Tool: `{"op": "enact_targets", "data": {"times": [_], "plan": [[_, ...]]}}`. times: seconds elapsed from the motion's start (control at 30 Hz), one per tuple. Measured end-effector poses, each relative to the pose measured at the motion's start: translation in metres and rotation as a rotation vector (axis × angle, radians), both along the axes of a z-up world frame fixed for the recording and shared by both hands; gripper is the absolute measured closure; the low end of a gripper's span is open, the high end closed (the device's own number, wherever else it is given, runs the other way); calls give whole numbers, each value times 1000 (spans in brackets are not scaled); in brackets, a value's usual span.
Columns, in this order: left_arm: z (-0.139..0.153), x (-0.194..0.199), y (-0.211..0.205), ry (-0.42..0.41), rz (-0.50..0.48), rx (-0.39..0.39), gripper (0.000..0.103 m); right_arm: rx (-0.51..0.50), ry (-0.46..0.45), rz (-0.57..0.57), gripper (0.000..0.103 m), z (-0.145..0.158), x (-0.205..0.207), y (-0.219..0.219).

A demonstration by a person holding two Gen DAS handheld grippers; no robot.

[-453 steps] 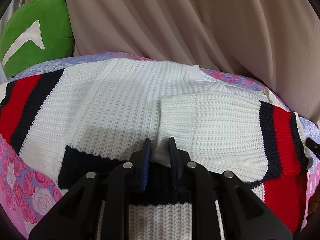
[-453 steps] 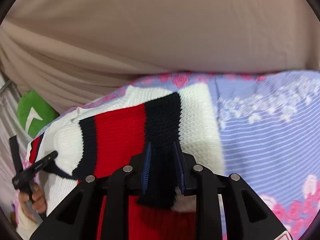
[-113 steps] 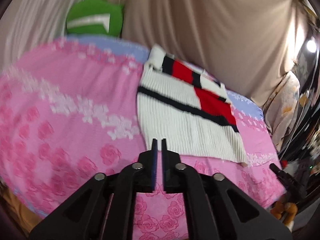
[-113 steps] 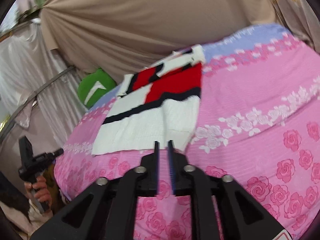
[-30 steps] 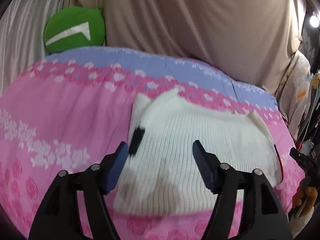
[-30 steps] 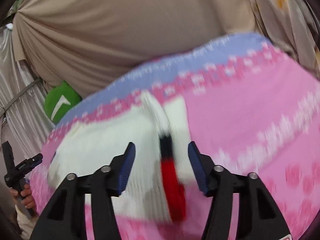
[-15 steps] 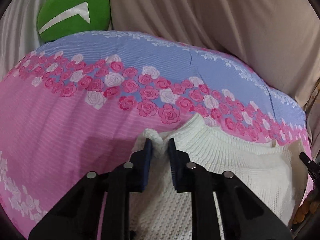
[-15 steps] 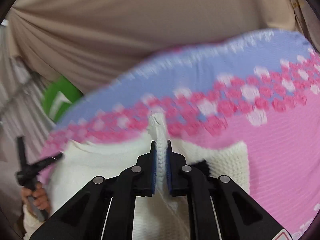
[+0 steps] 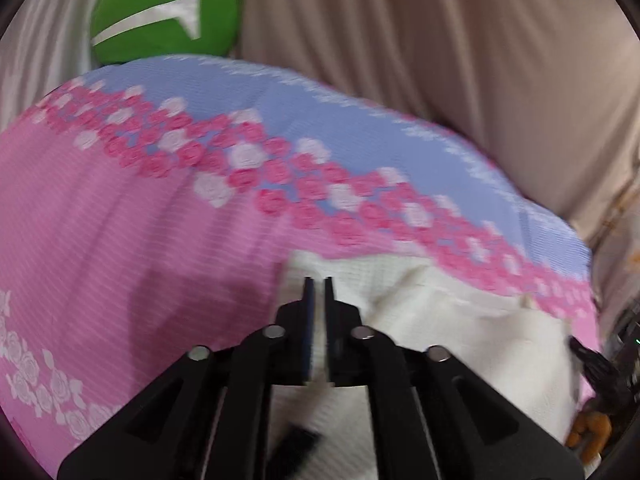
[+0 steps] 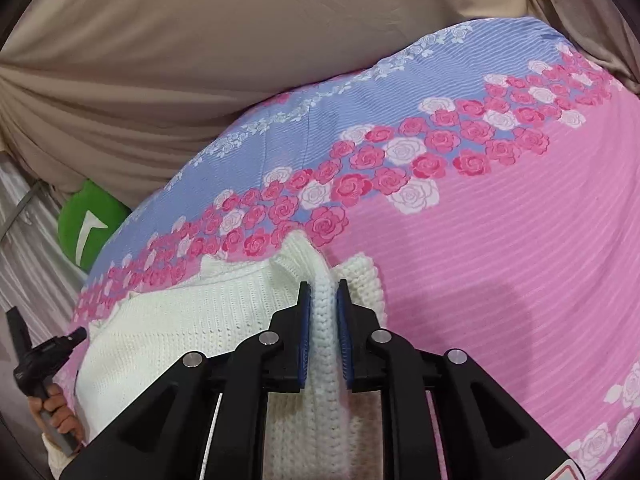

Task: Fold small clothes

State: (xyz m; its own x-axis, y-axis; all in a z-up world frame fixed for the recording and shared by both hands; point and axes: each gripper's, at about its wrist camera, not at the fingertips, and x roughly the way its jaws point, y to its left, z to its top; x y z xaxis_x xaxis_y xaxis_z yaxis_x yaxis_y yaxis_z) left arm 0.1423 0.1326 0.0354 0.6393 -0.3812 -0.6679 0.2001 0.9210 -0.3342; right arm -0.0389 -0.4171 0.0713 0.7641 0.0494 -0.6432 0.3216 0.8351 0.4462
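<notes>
Between each claw's (image 10: 323,292) jaws, opening, sits the white sweater's (image 10: 192,320) edge.

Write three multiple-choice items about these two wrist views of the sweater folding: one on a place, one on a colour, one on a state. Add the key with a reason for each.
1. Where does the green cushion lie?
A. at the bed's far edge by the curtain
B. on the sweater
C. between the fingers

2. What colour is the knit held in the right hand-held gripper?
A. red
B. white
C. green

3. How does the sweater lie at the right hand-held gripper?
A. spread flat
B. pinched up into a ridge
C. hanging off the bed

Key: 1 A, it sits beyond the bedspread against the drapes. 2 B, white ribbing fills the gap. 3 B, a fold stands between the pads, though the jaws are opening.
</notes>
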Motion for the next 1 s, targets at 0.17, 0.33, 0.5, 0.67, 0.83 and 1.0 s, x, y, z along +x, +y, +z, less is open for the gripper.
{"op": "enact_targets", "data": {"times": [0.17, 0.33, 0.5, 0.67, 0.83, 1.0], "plan": [[18, -18, -45, -77, -147, 128, 29, 12, -40, 3, 73, 6, -7, 2], [-13, 22, -72, 54, -152, 233, 29, 15, -33, 22, 65, 2, -3, 6], [-16, 15, -86, 65, -289, 228, 94, -52, -9, 74, 75, 4, 4, 19], [28, 0, -51, -76, -150, 124, 96, -75, -206, 115, 95, 45, -19, 39], [20, 14, -23, -46, -48, 112, 96, -185, -69, 36, 95, 33, -3, 33], [-20, 23, -42, 7, -42, 225, 95, -125, 36, -1, 95, 7, 8, 15]]}}
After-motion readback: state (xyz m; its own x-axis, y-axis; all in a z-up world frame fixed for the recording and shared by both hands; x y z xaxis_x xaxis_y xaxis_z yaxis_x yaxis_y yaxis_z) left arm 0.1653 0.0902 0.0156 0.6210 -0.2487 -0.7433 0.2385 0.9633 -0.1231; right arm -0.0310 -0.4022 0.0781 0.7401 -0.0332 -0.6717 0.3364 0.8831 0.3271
